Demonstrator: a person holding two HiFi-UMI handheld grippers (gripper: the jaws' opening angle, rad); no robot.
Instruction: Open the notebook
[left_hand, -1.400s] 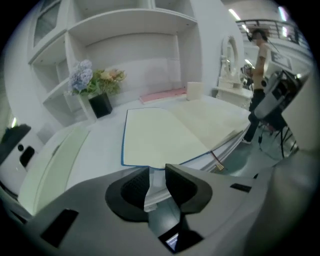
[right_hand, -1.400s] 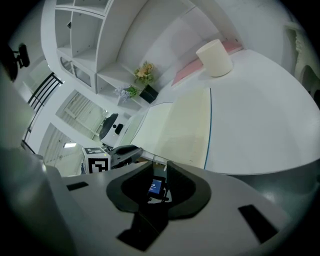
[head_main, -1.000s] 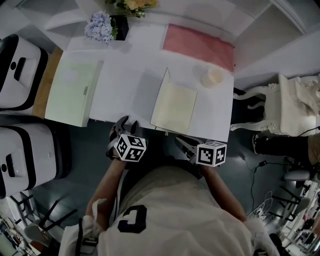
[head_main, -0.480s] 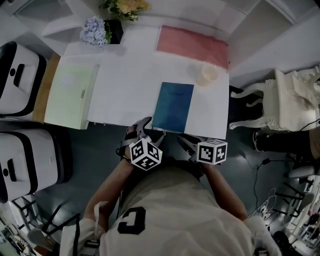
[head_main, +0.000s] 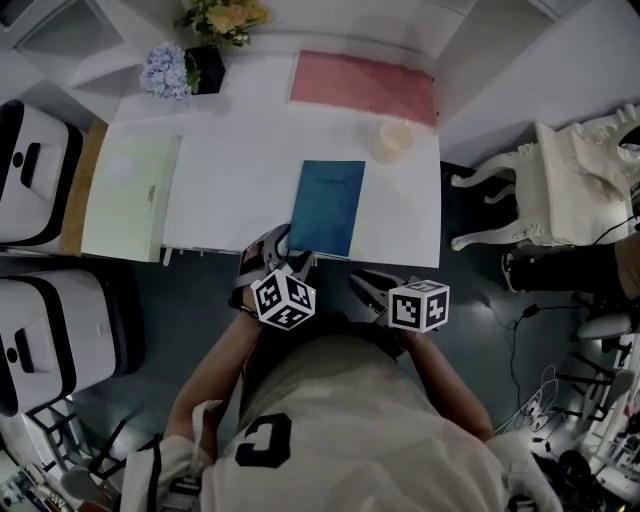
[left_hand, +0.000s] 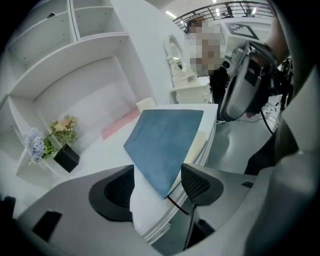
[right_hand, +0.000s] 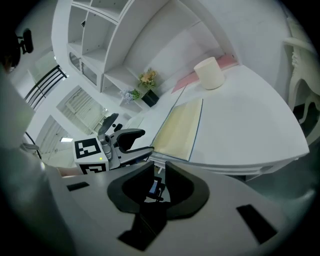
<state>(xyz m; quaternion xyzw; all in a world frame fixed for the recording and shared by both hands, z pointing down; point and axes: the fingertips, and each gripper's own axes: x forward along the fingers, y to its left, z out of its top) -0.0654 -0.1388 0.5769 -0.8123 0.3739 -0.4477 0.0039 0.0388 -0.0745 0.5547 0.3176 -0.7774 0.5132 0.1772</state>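
Reaching at the near edge of the table (head_main: 230, 170), the left gripper (left_hand: 157, 186) has just opened its jaws wide, then brought them in a bit. A corner of the shut blue notebook (head_main: 327, 207) sits between them, not squeezed. The right gripper (right_hand: 159, 167) shows a thin gap and seems empty. A cup (head_main: 393, 141) stands farther back.

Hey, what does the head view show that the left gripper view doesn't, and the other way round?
Only the head view: the green book on the left. Only the left gripper view: the left gripper's jaws standing apart, just closed slightly, around the notebook's near corner. Both: that closed blue notebook, the pink mat and cream cup.
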